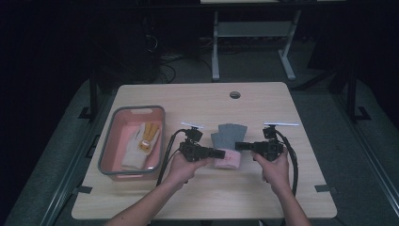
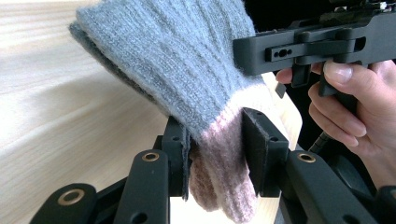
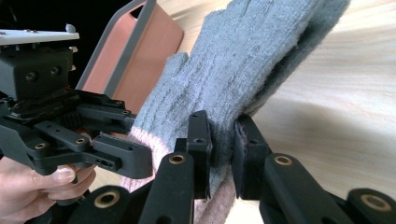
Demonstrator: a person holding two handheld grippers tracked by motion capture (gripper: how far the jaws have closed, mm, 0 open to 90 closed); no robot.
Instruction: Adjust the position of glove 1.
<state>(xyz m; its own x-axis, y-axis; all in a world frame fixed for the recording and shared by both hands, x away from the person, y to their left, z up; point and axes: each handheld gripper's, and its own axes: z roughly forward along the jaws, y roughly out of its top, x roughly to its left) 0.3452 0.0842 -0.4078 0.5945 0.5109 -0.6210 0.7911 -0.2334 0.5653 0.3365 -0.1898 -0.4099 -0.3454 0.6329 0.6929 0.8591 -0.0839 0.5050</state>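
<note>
From the high view, the grey glove [image 1: 227,135] with its pink cuff [image 1: 227,161] sat over the middle of the wooden table [image 1: 263,193], pinched from both sides: the left gripper [image 1: 219,153] met the cuff end from the left and the right gripper [image 1: 238,146] met the glove from the right, each held in a hand. That view was too far off to show how the jaws sat on the knit. The left gripper view made it plain: its two black jaws were drawn narrow and pressed on the pink cuff [image 2: 223,154], the grey body of the glove [image 2: 173,56] rising above them, lifted off the tabletop. The right gripper view showed its jaws likewise clamped close on grey knit [image 3: 243,70] just above the cuff, with the glove's fingers pointing up and away. Well to the left, the high view alone showed inside the pink bin [image 1: 114,123], where a white and yellow glove [image 1: 141,143] lay.
</note>
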